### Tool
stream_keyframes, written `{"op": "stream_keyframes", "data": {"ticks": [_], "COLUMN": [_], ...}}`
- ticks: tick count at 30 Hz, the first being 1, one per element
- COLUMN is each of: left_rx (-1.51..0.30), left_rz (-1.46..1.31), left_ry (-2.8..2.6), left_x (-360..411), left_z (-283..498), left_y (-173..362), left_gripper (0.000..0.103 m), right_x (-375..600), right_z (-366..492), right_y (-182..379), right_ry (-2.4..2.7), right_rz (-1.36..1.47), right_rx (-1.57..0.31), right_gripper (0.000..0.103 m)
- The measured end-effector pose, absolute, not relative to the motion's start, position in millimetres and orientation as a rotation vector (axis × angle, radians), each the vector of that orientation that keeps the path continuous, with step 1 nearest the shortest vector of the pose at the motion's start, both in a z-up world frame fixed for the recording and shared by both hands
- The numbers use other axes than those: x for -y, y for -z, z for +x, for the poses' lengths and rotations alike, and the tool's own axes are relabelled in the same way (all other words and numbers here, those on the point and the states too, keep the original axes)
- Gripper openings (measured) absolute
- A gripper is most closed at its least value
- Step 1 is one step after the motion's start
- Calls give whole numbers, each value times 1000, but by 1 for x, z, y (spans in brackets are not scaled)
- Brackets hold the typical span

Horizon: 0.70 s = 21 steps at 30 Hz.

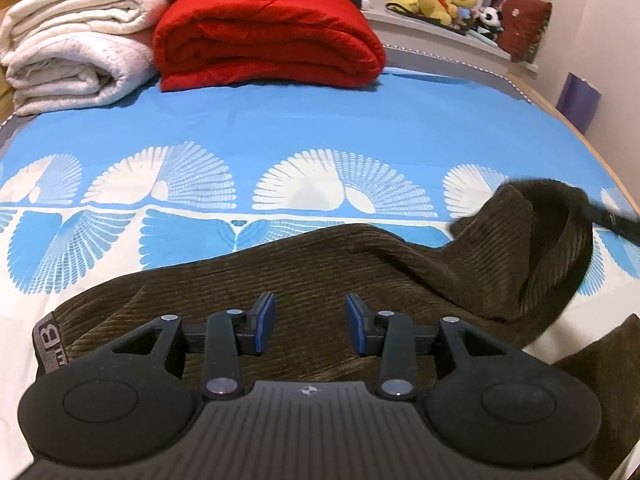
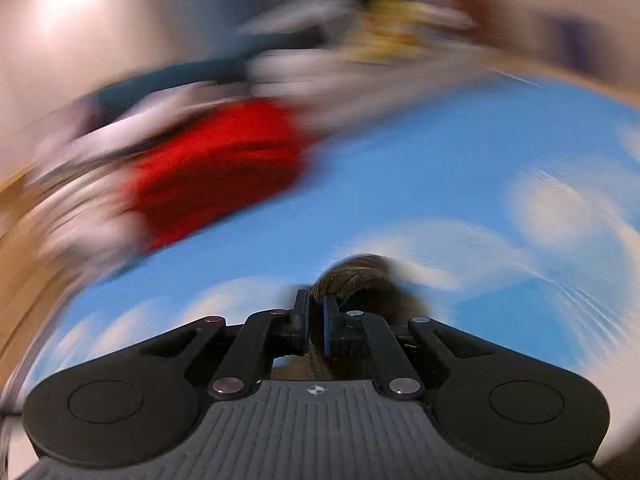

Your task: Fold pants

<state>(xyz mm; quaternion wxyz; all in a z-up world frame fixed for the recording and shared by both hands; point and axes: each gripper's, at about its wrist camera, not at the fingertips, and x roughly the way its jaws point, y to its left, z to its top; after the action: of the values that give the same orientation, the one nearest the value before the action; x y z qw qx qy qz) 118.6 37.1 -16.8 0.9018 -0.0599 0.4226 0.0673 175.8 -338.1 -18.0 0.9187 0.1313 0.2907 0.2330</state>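
lying across the bed (image 1: 320,120), the pants (image 1: 320,280) are stretched sideways below the red blanket (image 1: 268,36); one end is lifted at the far right, pinched in the closed right gripper (image 2: 316,322). the left gripper (image 1: 311,324) is held open over the waistband end, nothing gripped.

Pants (image 1: 304,272) on bed (image 1: 320,128), blankets (image 1: 268,40) behind
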Motion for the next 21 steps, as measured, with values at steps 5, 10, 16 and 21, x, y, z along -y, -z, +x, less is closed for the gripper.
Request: {"op": "stream_keyframes", "data": {"ticks": [5,10,16,21], "left_rx": [-884,-885,-901,-917], "left_rz": [-140,-139,-146,-164], "left_ry": [-163,-166,-219,-250], "left_x": [-43,-43,-56,-67], "left_z": [115,111,111,113], "left_y": [17,15,16,17], "left_gripper": [43,45,46,46], "right_x": [246,231,234,191], "right_z": [131,126,139,125], "right_y": [45,70,51,44], "right_ry": [-958,-904,-799,-839], "right_rz": [-73,-222,-132,-257], "right_rx": [-873,-982,-860,-717], "right_gripper": [7,15,40,40]}}
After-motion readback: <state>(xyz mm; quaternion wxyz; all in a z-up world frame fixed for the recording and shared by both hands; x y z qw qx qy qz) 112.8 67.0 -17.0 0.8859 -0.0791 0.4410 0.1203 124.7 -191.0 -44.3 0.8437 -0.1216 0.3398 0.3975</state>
